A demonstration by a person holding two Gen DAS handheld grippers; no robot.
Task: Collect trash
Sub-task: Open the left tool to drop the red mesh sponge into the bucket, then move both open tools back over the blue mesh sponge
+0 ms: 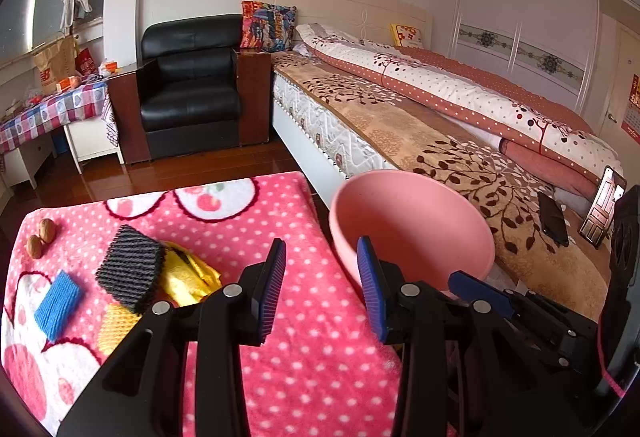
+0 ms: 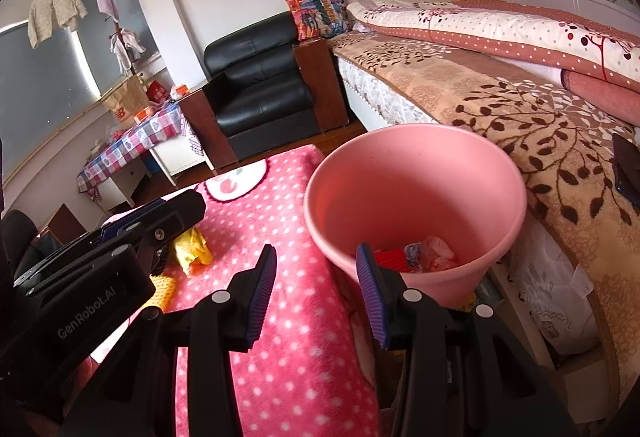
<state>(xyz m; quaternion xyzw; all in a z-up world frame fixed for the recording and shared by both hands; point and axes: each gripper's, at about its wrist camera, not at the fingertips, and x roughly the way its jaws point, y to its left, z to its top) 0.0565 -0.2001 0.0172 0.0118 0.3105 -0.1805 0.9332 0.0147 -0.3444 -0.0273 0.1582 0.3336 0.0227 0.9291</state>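
Both pairs of fingers stood apart with nothing between them: my left gripper (image 1: pixel 322 291) hung over the pink dotted blanket (image 1: pixel 312 369), and my right gripper (image 2: pixel 316 295) hovered at the blanket's right edge, its right finger (image 2: pixel 372 297) in front of the pink bin (image 2: pixel 416 197). Trash (image 2: pixel 420 255) already lay in the bottom of that bin, which stood at about two o'clock from my left gripper, between the blanket and the bed (image 1: pixel 440 141). At about ten o'clock from my left gripper lay a yellow wrapper (image 1: pixel 192 277) with a black sponge (image 1: pixel 130 267) resting on it, a blue sponge (image 1: pixel 58 303) further left, and a yellow sponge (image 1: pixel 114 327) just below. Two walnuts (image 1: pixel 40 237) sat well apart near the blanket's far left corner. Beyond, at twelve o'clock, a black armchair (image 1: pixel 192 85) stood beside the bed.
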